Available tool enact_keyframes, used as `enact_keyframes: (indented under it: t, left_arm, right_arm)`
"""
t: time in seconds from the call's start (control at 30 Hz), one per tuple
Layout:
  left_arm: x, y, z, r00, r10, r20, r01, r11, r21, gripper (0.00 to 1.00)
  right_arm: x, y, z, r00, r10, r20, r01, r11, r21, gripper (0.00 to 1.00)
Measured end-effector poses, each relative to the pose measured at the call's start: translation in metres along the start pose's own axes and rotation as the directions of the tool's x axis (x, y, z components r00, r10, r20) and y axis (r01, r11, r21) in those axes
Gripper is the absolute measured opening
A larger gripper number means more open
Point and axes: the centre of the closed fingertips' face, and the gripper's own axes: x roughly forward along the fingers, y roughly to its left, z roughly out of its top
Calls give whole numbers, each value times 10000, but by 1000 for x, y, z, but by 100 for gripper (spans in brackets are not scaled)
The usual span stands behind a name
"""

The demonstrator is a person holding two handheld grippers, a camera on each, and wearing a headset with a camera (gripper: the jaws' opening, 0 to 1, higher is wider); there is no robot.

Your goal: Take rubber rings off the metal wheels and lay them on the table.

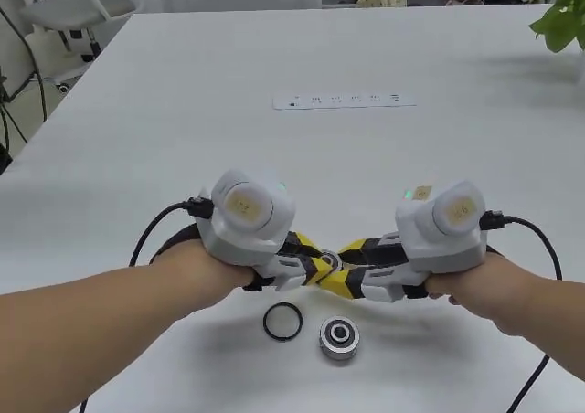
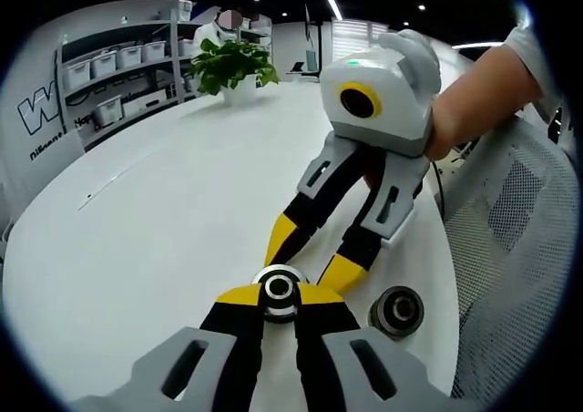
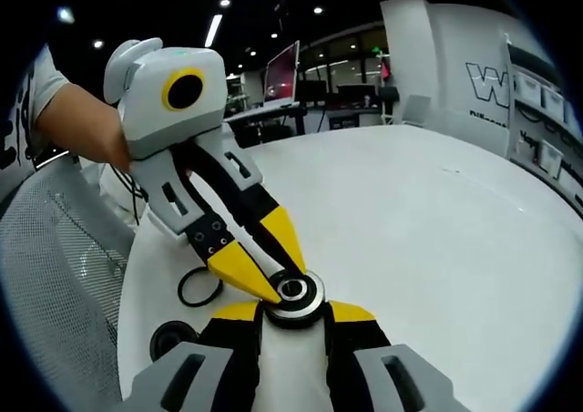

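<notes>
A small metal wheel (image 1: 329, 264) with a black rubber ring on its rim is held above the table between both grippers. My left gripper (image 1: 315, 265) comes from the left and is shut on the wheel (image 2: 278, 289). My right gripper (image 1: 345, 269) meets it from the right, its yellow tips clamped on either side of the same wheel (image 3: 293, 293). Below them on the table lie a loose black rubber ring (image 1: 282, 322) and a second metal wheel (image 1: 339, 336). The right gripper view has that ring (image 3: 199, 287) and wheel (image 3: 173, 339) at lower left.
The white table (image 1: 274, 157) stretches far ahead, with a white power strip (image 1: 344, 101) lying across its middle. A plant (image 1: 558, 15) stands at the far right corner and an office chair (image 1: 69, 6) at the far left. Black cables trail from both grippers.
</notes>
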Motion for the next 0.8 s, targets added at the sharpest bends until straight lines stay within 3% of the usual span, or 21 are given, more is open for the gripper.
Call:
enact_keyframes:
  t: [0.8]
  left_arm:
    - [0, 0, 0, 10000, 92, 19, -92, 9999, -100, 7]
  right_arm:
    - [-10, 0, -7, 9997, 92, -215, -94, 9999, -97, 12]
